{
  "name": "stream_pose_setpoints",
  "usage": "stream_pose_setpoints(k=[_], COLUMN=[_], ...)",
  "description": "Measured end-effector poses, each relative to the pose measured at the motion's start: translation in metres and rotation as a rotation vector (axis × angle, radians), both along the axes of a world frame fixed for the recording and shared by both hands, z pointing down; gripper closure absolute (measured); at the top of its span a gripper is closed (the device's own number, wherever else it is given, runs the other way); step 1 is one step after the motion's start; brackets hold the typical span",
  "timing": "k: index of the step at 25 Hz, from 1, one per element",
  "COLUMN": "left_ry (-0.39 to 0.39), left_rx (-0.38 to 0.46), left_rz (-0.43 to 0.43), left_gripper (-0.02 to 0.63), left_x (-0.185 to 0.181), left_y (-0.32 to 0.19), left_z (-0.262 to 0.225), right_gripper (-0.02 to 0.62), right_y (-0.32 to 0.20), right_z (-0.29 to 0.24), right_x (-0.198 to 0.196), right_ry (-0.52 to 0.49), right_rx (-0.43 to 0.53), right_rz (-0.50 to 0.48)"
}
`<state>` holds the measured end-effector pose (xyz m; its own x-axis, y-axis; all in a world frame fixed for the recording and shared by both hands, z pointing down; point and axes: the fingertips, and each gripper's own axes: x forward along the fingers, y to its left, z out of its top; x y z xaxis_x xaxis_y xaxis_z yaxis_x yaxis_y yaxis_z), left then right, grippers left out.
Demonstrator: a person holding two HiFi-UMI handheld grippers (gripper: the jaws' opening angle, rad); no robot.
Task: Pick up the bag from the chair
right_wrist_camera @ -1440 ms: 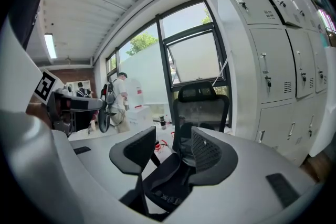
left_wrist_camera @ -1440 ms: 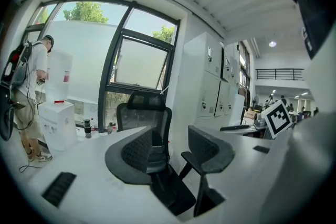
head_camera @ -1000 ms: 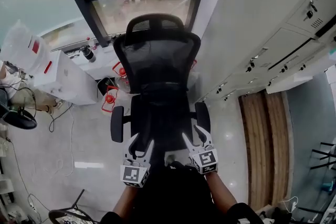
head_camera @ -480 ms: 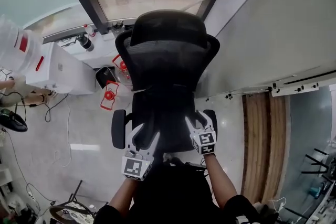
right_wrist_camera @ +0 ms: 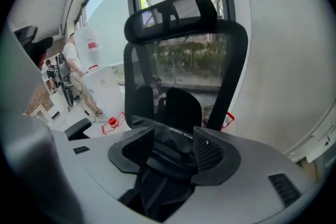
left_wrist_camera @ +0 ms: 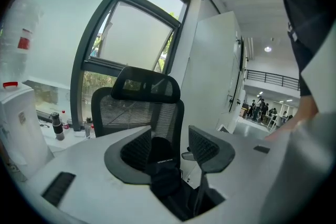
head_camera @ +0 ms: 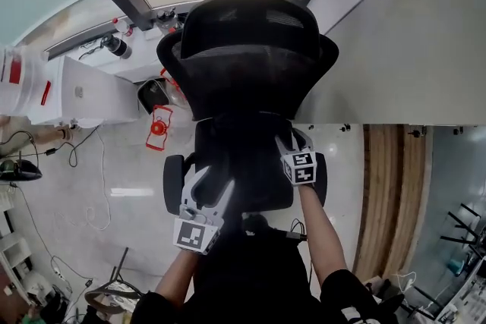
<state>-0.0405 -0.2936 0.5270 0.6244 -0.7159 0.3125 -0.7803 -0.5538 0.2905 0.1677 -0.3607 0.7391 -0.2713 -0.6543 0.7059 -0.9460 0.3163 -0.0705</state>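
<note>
- Both grippers have come fwd and down over the office chair [head_camera: 250, 34] since a sec ago, the R one more so.
- Head view: L gripper [head_camera: 213, 182] hangs over the seat [head_camera: 269, 195] front. R gripper [head_camera: 292, 139] is deeper in, near the backrest [head_camera: 250, 87]. Black bag [head_camera: 241, 155] stands on the seat against the backrest.
- Left gripper view: jaws spread, nothing pinched. Bag is straight ahead, apart from the tips.
- Right gripper view: jaws wide and have just been opening more. Bag's top w/ lettered strip lies just past the tips, pads not on it.
- Step: reach-in, no grasp yet. Next, I judge, R drops onto the bag top and closes.
- Room: armrests [head_camera: 173, 182] hem both sides and the backrest blocks ahead. Up and back toward the person looks free.
</note>
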Motion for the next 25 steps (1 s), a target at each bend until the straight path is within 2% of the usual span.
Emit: stream_pose_setpoints(k=[5,9,14,20,25], left_ry=[0.003,0.0,0.016,0.007,0.016], left_rx=[-0.01,-0.028,-0.064,-0.09,-0.083], left_rz=[0.004,0.006,0.011,-0.026,-0.047], left_gripper=[0.402,0.402,0.402,0.402,0.402], left_x=[0.006,0.008,0.012,0.004,0.0], left_y=[-0.017,-0.023,-0.027,-0.04,-0.047], left_z=[0.018,0.037,0.052,0.066,0.067], right_gripper=[0.377,0.37,0.368,0.368,0.367], right_y=[-0.017,-0.026,-0.037,-0.052,-0.057], right_z=[0.066,0.102,0.123,0.138,0.144], right_x=[0.017,0.029,0.043,0.04,0.043], right_ry=[-0.024,-0.028,-0.042,-0.054,-0.015], right_rx=[-0.14,-0.19,-0.191,-0.193,-0.181], right_rz=[0.066,0.134,0.201,0.208,0.272])
